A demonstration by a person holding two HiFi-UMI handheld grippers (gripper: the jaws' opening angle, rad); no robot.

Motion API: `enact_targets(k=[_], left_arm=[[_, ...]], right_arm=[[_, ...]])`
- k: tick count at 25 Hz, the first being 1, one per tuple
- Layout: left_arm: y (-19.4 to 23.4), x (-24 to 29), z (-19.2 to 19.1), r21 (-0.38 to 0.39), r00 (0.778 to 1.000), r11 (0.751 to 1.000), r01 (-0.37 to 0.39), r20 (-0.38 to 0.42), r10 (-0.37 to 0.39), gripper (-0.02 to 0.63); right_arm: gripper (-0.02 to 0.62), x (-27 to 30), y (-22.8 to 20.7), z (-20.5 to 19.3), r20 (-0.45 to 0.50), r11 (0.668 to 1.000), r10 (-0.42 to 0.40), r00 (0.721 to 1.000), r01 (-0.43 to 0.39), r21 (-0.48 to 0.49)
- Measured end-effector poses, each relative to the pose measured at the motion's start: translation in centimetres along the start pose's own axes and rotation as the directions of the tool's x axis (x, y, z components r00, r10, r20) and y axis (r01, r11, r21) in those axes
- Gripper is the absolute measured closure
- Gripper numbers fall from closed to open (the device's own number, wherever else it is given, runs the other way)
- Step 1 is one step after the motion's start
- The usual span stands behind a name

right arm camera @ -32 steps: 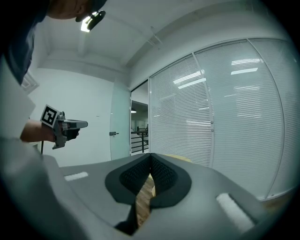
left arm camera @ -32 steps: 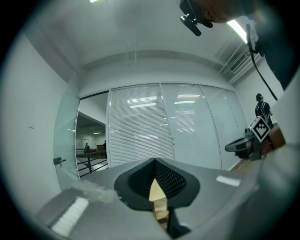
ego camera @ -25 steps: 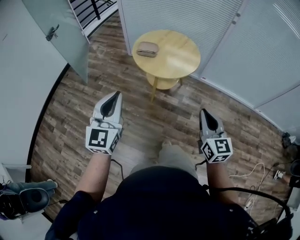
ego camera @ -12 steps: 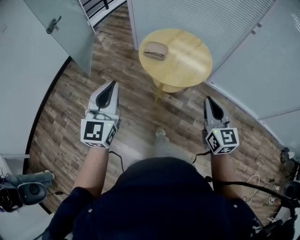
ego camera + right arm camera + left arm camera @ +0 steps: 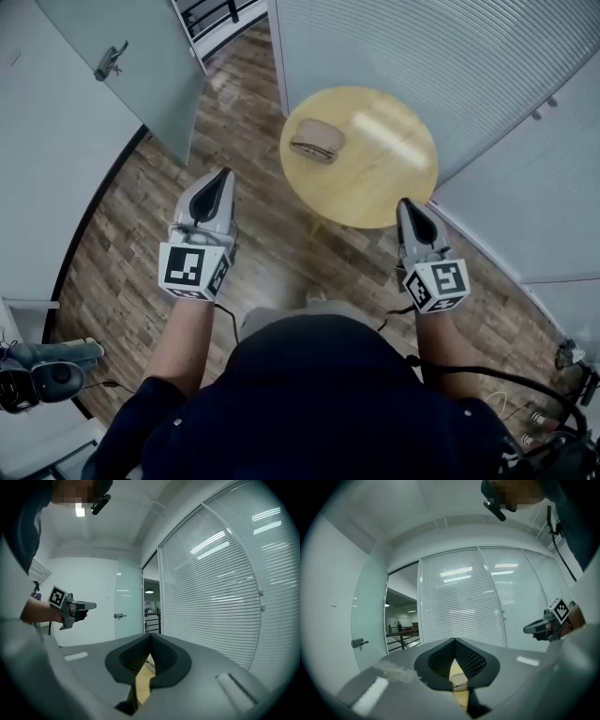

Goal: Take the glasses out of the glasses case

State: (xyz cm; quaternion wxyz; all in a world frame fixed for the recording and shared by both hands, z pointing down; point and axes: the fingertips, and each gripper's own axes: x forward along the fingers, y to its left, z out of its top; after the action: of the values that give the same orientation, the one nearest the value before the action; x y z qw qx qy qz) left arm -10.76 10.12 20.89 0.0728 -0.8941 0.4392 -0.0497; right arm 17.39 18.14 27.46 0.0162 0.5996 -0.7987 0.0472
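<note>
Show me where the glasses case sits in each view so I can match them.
Head view: glasses case on the left part of the round table, upper centre.
Left gripper view: cannot be made out; only a table sliver, bottom centre.
Right gripper view: not in it; table sliver, bottom centre.
Shared landmark: door handle, upper left in head view, left in both others.

A round table (image 5: 375, 187) stands on the floor (image 5: 131, 225) ahead of the person, with a blinds wall (image 5: 422, 47) just behind it and running off to the right. The glasses case (image 5: 317, 141) lies on the table's left part, near the rim. A door (image 5: 141, 84) stands to the far left of the table, with a railing (image 5: 211, 14) beyond it. The left gripper (image 5: 223, 174) hangs over the floor, left of the table and nearer than the case. The right gripper (image 5: 405, 202) reaches the table's near edge, right of the case and well apart from it. Cables (image 5: 548, 417) lie on the floor at the near right.
</note>
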Motion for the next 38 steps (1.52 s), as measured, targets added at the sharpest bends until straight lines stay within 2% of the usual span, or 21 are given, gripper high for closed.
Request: enact_targets(k=[4, 10, 14, 20, 24, 28, 34, 38], left_arm=[[0.5, 3.1, -0.5, -0.004, 0.999, 0.999, -0.038, -0.02, 0.038, 0.6], [3.0, 5.9, -1.5, 0.002, 0.996, 0.998, -0.07, -0.063, 0.07, 0.6], [4.2, 8.4, -1.9, -0.001, 0.996, 0.998, -0.056, -0.066, 0.056, 0.6], [6.4, 13.6, -2.2, -0.015, 0.999, 1.0, -0.019, -0.028, 0.019, 0.6], [7.6, 16.3, -3.4, -0.023, 1.0, 1.0, 0.011, -0.023, -0.012, 0.6], [12.1, 18.6, -4.4, -0.036, 0.999, 0.999, 0.009, -0.039, -0.011, 0.6], [17.8, 22.3, -5.1, -0.021, 0.999, 1.0, 0.018, -0.026, -0.019, 0.6], [19.1, 24.6, -6.3, -0.028, 0.999, 0.999, 0.024, -0.039, -0.025, 0.6]], right_arm=[[0.586, 4.0, -2.7, -0.1, -0.006, 0.999, 0.041, 0.999, -0.041, 0.009], [0.586, 8.7, -3.6, -0.8, -0.028, 0.996, 0.078, 0.997, -0.077, 0.041], [0.586, 10.6, -3.3, -1.7, -0.051, 0.994, 0.089, 0.995, -0.086, 0.063], [0.586, 13.2, -4.2, -1.8, -0.081, 0.997, 0.07, 0.994, -0.067, 0.049], [0.586, 16.4, -4.7, -1.9, -0.114, 0.997, 0.073, 0.991, -0.072, 0.019], [0.586, 20.8, -4.4, -1.1, -0.143, 0.996, 0.081, 0.986, -0.085, -0.024], [0.586, 26.5, -4.4, -0.2, -0.171, 0.996, 0.05, 0.984, -0.062, -0.064], [0.586, 28.6, -4.3, 0.7, -0.176, 0.991, 0.069, 0.982, -0.088, -0.104]])
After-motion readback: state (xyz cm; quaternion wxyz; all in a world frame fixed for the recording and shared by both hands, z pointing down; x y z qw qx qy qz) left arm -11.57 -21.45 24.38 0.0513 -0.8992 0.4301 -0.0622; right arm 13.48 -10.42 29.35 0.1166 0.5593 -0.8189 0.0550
